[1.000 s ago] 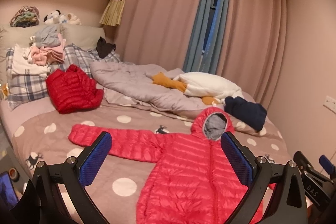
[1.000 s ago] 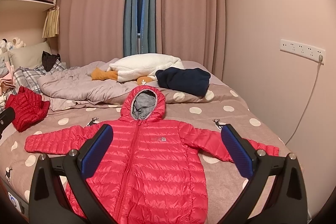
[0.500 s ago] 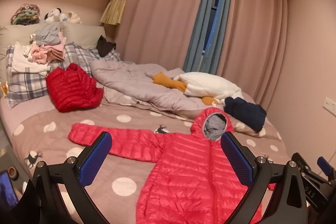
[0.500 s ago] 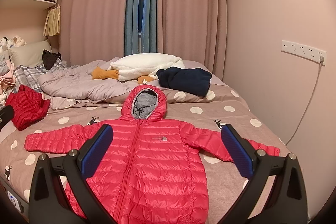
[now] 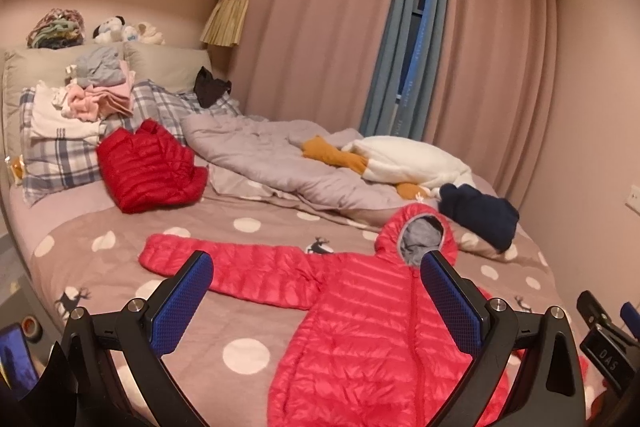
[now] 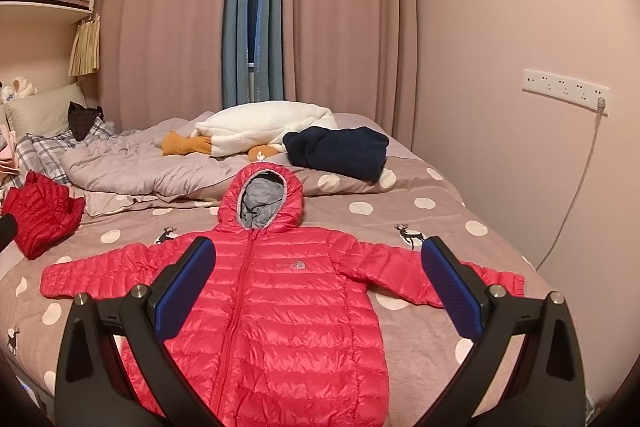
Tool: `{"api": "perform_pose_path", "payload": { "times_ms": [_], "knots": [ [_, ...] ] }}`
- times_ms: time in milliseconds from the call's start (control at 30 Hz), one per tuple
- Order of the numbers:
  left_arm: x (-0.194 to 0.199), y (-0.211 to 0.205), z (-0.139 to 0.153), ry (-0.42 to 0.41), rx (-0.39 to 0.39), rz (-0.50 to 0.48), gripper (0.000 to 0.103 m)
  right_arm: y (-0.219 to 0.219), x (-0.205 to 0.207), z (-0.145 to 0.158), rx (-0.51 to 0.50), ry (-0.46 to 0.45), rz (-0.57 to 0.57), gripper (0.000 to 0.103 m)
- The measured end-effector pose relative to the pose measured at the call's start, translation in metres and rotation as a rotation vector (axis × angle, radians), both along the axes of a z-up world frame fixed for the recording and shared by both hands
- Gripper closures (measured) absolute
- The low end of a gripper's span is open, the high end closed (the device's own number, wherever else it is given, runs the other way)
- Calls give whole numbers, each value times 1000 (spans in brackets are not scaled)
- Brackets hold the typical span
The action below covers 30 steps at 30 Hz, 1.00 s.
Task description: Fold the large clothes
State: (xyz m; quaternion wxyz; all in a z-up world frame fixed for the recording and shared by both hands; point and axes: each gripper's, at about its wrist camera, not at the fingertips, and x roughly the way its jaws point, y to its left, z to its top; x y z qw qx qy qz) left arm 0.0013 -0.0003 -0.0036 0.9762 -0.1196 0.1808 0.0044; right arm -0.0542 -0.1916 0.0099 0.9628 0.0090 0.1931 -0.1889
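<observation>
A red hooded puffer jacket (image 6: 280, 291) lies flat, front up and zipped, on the polka-dot bed (image 6: 400, 223), sleeves spread to both sides and hood toward the far side. It also shows in the left wrist view (image 5: 360, 327). My left gripper (image 5: 316, 303) is open and empty, held above the jacket's left sleeve and body. My right gripper (image 6: 316, 287) is open and empty, held above the jacket's chest. The right gripper's body shows at the right edge of the left wrist view (image 5: 604, 343).
A folded red puffer jacket (image 5: 148, 167) lies near plaid pillows (image 5: 60, 151) with stacked clothes. A crumpled grey duvet (image 5: 272, 159), a white plush goose (image 6: 264, 127) and a navy garment (image 6: 340, 151) lie beyond the hood. A wall with a socket strip (image 6: 564, 91) is at right.
Both views have shifted only slightly; the grippers stay open and the jacket has not moved.
</observation>
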Motion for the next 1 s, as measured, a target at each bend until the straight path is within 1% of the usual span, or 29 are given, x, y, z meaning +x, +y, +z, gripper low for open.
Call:
{"api": "perform_pose_path", "payload": {
  "times_ms": [367, 767, 1000],
  "knots": [
    [4, -4, 0, 12, -2, -25, 1, -1, -1, 2, 7, -2, 3, 0],
    [5, -4, -2, 15, -3, -16, 1, -2, 2, 2, 6, 3, 2, 0],
    [19, -6, -6, 40, 3, -9, 1, -8, 5, 2, 15, 2, -9, 0]
  ]
}}
